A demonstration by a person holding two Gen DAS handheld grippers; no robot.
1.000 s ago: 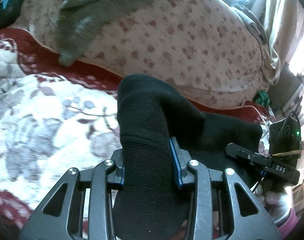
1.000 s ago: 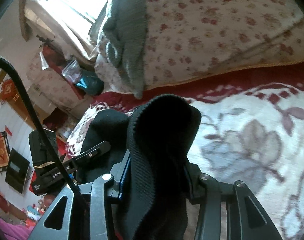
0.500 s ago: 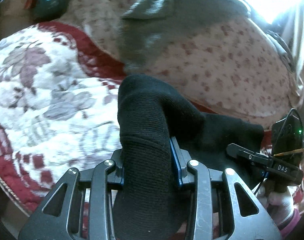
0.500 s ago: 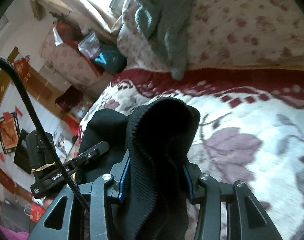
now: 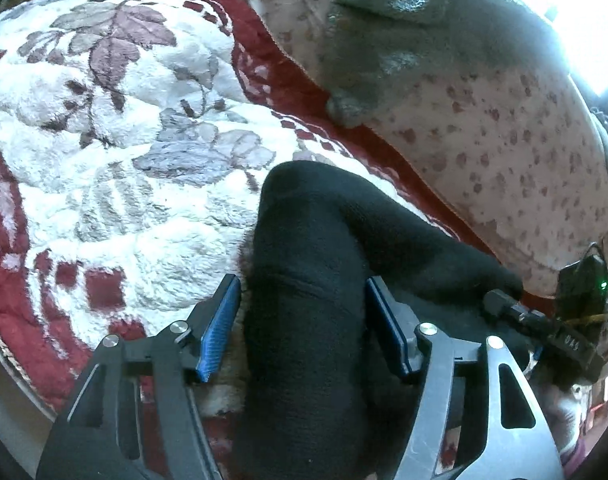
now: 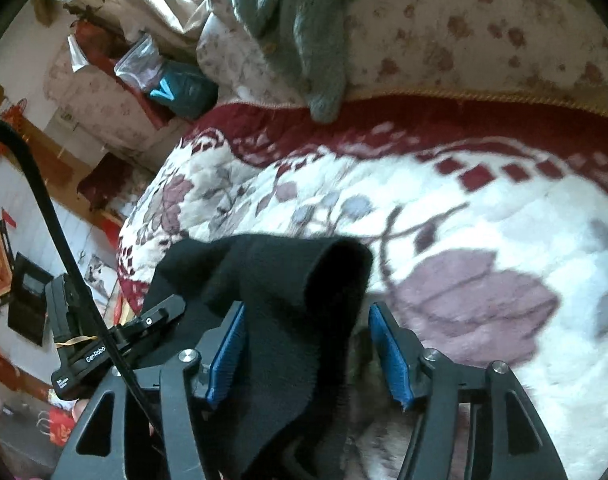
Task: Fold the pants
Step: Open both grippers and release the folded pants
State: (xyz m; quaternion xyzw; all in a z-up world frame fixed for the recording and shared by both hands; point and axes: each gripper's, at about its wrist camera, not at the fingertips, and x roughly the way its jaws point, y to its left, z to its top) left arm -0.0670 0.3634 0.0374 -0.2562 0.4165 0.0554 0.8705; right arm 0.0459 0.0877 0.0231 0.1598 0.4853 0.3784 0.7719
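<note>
**Currently: both hand-held grippers spread apart around the black pants**

Left hand-held gripper [image 5: 302, 330]: jaws apart. A bunched fold of the black pants [image 5: 304, 280] lies between the blue pads [image 5: 218, 330]; a gap shows beside the left-side pad, so the fabric is not clamped.

Right hand-held gripper [image 6: 308, 354]: jaws apart. The pants [image 6: 288, 300] drape over the pad on the view's left side; the opposite pad stands clear of the fabric.

Location of the pants: on the bed, over the white and red floral blanket [image 5: 104, 152], stretched between the two grippers.

Beyond the blanket lies a floral quilt [image 5: 504, 140] with a grey knitted garment [image 5: 416, 36] on top of it.
</note>
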